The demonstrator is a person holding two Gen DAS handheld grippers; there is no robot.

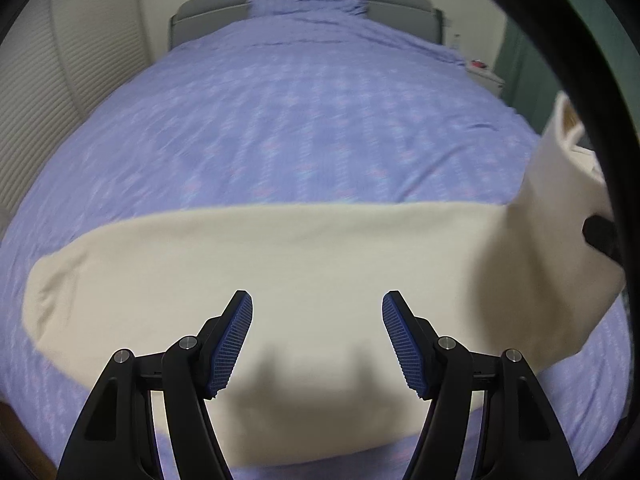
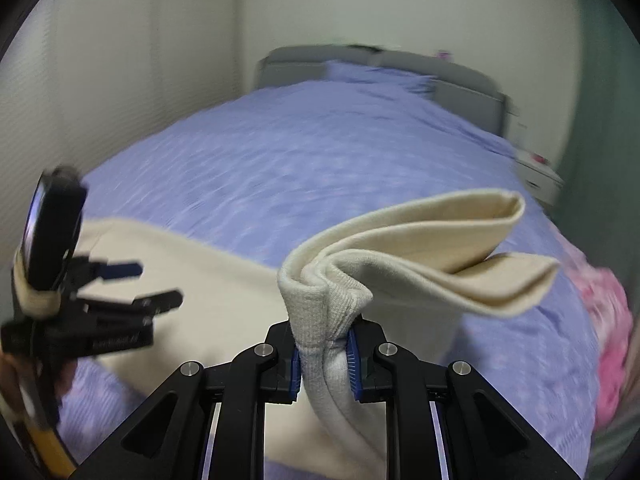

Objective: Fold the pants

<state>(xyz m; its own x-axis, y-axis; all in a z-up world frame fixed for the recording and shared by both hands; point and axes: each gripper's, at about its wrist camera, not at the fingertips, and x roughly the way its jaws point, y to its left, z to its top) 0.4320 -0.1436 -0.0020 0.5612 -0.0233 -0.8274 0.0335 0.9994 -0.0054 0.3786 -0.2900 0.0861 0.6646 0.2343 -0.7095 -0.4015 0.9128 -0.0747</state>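
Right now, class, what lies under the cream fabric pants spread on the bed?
The lilac patterned bedcover shows all around the cream fabric pants; anything between them is covered.

1. The pants [image 1: 280, 264] run behind the left hand-held gripper [image 1: 317, 340], so their near edge is partly hidden.
2. The bed [image 2: 320, 168] cover's pattern is smeared by blur.
3. Small things on the nightstand [image 1: 486, 74] are too small to tell.
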